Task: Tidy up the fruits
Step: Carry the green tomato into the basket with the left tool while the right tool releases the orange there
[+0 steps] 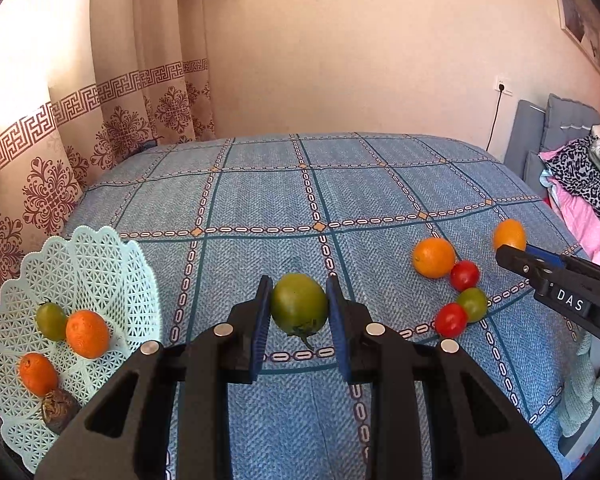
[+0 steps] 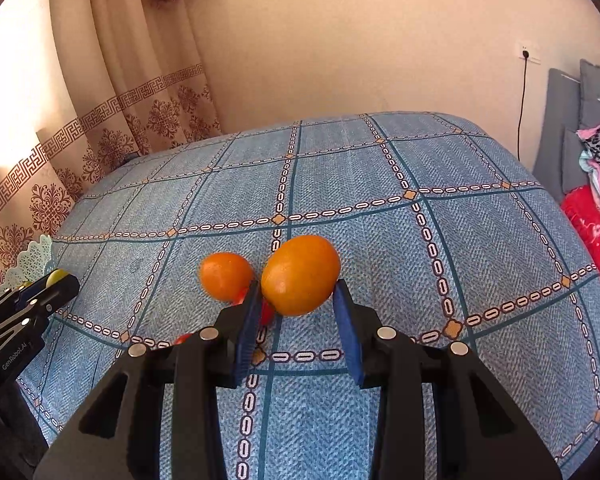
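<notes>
My left gripper (image 1: pixel 299 282) is shut on a green tomato (image 1: pixel 299 306), stem down, held above the blue checked bed cover (image 1: pixel 260 200). To its left a pale green lattice basket (image 1: pixel 100 264) holds a small green tomato (image 1: pixel 51 321), two oranges (image 1: pixel 87 334) and a brown fruit (image 1: pixel 58 410). In the right wrist view my right gripper (image 2: pixel 298 285) is shut on an orange (image 2: pixel 300 276), lifted off the cover. Another orange (image 2: pixel 226 282) lies just left of it, and red tomatoes are mostly hidden behind the left finger.
An orange (image 1: pixel 434 258), two red tomatoes (image 1: pixel 465 275) and a green tomato (image 1: pixel 473 304) lie clustered at the right of the cover. A curtain (image 1: pixel 60 152) hangs at the left. Grey cushions and piled clothes (image 1: pixel 580 192) sit at the right edge.
</notes>
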Motion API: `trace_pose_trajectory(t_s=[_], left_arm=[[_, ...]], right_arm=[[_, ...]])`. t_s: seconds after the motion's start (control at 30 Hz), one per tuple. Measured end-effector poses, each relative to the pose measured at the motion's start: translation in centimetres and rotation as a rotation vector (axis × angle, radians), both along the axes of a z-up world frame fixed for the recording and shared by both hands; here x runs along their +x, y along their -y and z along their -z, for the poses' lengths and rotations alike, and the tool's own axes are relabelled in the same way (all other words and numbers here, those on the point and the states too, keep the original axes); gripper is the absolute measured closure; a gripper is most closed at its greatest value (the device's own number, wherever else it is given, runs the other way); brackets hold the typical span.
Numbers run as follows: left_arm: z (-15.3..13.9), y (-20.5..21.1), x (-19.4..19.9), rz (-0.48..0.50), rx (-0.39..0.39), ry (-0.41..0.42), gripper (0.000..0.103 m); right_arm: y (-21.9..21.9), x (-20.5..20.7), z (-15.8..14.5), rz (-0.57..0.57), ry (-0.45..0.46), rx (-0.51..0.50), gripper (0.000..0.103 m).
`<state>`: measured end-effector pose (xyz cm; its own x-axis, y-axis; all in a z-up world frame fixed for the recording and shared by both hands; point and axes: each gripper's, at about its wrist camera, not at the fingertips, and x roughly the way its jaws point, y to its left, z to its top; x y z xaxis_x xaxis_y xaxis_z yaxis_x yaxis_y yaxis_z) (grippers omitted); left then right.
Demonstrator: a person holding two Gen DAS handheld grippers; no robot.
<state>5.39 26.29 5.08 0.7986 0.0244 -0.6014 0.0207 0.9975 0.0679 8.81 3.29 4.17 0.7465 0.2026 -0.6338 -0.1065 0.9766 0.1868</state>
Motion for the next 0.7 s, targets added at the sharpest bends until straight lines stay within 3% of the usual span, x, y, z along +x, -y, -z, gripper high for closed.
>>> trace_pose_trajectory(t_s=[0.2, 0.57, 0.7], left_arm=[[-1.5, -1.4, -1.3, -0.046, -0.002, 0.055, 0.075], [-2.4, -7.1, -3.1, -0.11, -0.085, 0.045, 0.075], [-2.9, -8.8, -4.2, -0.131, -0.066, 0.053, 0.075]], right_arm=[[-0.6, -0.7, -0.6, -0.015, 0.016, 0.009, 0.066], [-3.3, -2.0, -2.0, -0.071, 0.022, 0.0, 0.066], [-4.9, -2.3, -3.0, -0.106, 0.027, 0.016, 0.066]])
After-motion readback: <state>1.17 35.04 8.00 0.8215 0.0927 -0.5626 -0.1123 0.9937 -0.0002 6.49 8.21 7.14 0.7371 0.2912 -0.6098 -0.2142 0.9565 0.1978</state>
